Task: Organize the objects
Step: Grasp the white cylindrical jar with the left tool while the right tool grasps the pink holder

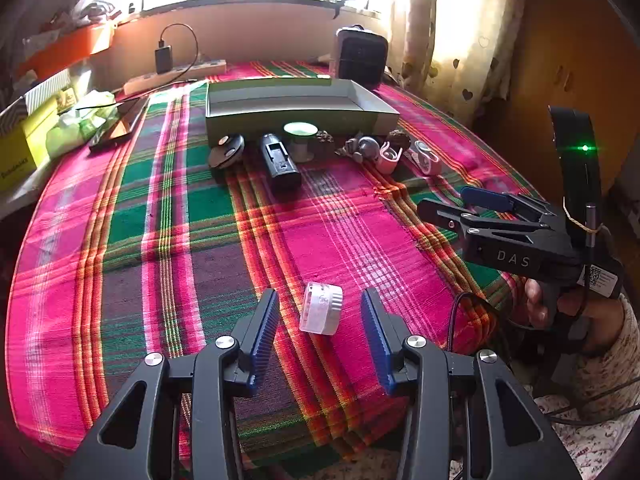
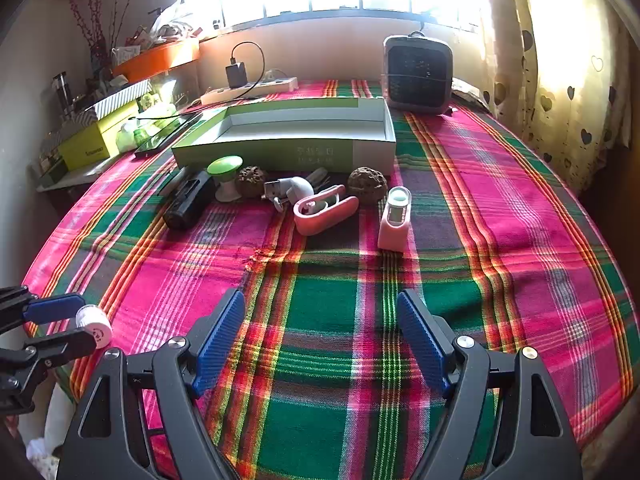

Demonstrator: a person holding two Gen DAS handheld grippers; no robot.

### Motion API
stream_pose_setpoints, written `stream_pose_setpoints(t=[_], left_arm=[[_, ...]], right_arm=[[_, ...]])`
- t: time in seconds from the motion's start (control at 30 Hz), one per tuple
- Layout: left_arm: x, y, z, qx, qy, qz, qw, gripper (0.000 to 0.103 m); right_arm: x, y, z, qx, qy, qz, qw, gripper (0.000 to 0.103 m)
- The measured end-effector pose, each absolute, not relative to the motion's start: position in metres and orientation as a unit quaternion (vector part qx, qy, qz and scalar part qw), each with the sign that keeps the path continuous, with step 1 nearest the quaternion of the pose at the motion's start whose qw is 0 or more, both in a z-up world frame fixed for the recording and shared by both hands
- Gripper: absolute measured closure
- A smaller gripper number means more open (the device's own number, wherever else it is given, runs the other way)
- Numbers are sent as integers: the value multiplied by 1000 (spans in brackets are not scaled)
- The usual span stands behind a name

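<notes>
A small white jar (image 1: 321, 309) lies on its side on the plaid cloth between the open fingers of my left gripper (image 1: 320, 320), not gripped; it also shows in the right wrist view (image 2: 95, 327). My right gripper (image 2: 322, 338) is open and empty above the cloth, and appears at the right of the left wrist view (image 1: 452, 210). An open grey-green box (image 2: 280, 144) stands at the back. In front of it lie a black device (image 2: 188, 200), a green-topped stand (image 2: 225, 176), two brown balls (image 2: 367, 185), a white USB adapter (image 2: 290, 190), a pink case (image 2: 324, 210) and a pink holder (image 2: 394, 220).
A grey heater (image 2: 418, 74) stands at the back right. A power strip with charger (image 2: 248, 86) lies at the back. A tablet (image 2: 164, 136) and yellow boxes (image 2: 92, 140) sit at the left. A curtain (image 2: 560, 60) hangs at the right.
</notes>
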State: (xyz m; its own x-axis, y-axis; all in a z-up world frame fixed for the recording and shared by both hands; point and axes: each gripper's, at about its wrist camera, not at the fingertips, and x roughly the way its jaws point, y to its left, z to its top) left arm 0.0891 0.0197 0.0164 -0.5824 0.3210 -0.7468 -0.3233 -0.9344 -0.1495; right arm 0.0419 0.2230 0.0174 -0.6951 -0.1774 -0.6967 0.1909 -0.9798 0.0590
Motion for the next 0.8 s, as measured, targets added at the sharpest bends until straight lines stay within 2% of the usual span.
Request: stream_pose_setpoints(t=[0.37,0.8], left_arm=[[83,22,9,-429,12,888,163,86],[51,26,7,-425,10,893,147,86]], right_arm=[[40,231,16,380,0,-921,89,25],[28,250,17,381,-5,-922,67,25]])
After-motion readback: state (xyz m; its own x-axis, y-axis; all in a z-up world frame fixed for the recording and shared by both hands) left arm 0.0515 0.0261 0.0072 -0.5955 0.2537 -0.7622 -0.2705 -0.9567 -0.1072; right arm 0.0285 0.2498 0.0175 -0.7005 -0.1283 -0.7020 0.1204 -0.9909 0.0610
